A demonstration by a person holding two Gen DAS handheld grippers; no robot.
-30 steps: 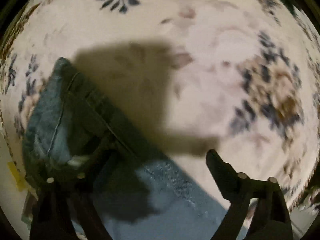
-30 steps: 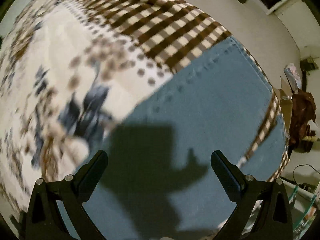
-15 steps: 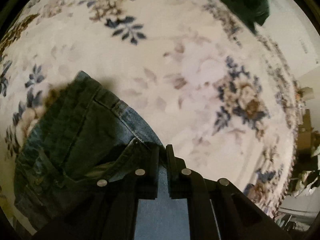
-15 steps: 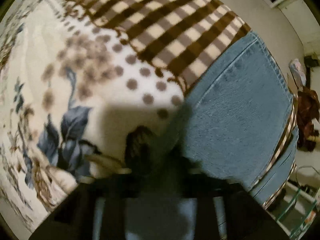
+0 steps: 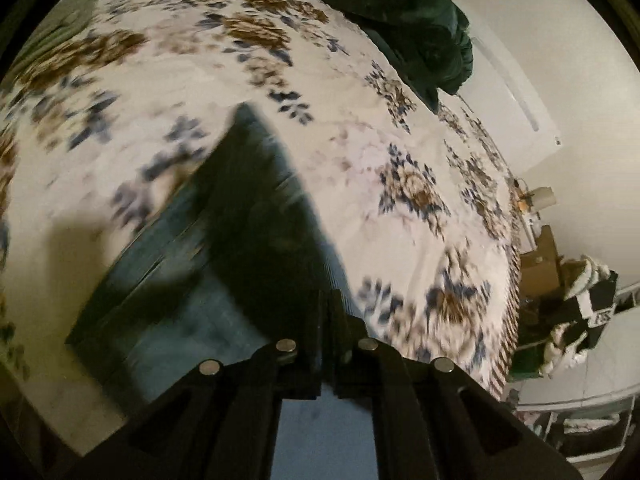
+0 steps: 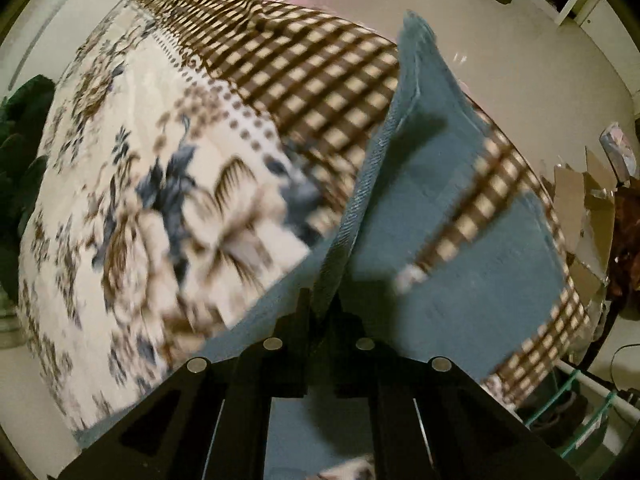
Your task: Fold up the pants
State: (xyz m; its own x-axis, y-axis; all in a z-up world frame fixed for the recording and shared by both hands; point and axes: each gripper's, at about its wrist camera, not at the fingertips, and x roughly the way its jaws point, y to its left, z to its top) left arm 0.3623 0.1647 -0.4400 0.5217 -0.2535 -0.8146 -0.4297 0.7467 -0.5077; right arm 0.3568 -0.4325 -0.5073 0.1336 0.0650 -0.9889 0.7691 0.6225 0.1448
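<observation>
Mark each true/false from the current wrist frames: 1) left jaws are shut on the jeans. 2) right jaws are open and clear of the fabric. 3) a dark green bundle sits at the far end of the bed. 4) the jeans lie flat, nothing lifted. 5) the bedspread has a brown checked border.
1) True. The left gripper is closed on the jeans.
2) False. The right gripper is shut on a denim edge.
3) True. The dark green bundle lies on the far part of the bedspread.
4) False. In the right wrist view a fold of denim rises from the jaws, above the bed.
5) True. The brown checked border runs along the floral part.
</observation>
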